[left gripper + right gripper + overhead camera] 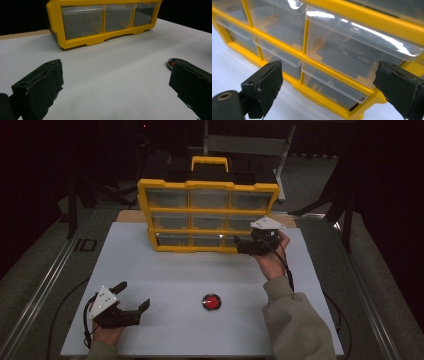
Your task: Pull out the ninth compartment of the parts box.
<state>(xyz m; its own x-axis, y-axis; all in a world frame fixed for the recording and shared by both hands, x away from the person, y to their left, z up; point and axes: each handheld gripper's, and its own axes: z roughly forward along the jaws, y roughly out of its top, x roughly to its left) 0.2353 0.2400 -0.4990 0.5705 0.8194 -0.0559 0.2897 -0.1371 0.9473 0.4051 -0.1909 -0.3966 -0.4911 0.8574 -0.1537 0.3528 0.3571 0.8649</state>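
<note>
A yellow drawer cabinet (165, 184) with clear plastic drawers stands at the back middle of the white table (170, 270). My right gripper (240, 245) is open, held up close to the cabinet's lower right corner. In the right gripper view its jaws (329, 87) stand wide apart in front of the right-hand drawers, and the bottom drawer (332, 86) juts slightly out of the frame. Near the front left of the table my left gripper (134, 295) is open and holds nothing. Its jaws (115, 85) face the cabinet (75, 42) across bare table.
A round red button (211, 301) lies on the table near the front middle, and its edge (172, 63) shows beside the left gripper's right jaw. The cabinet has a yellow carry handle (210, 161) on top. Dark floor and metal rails surround the table.
</note>
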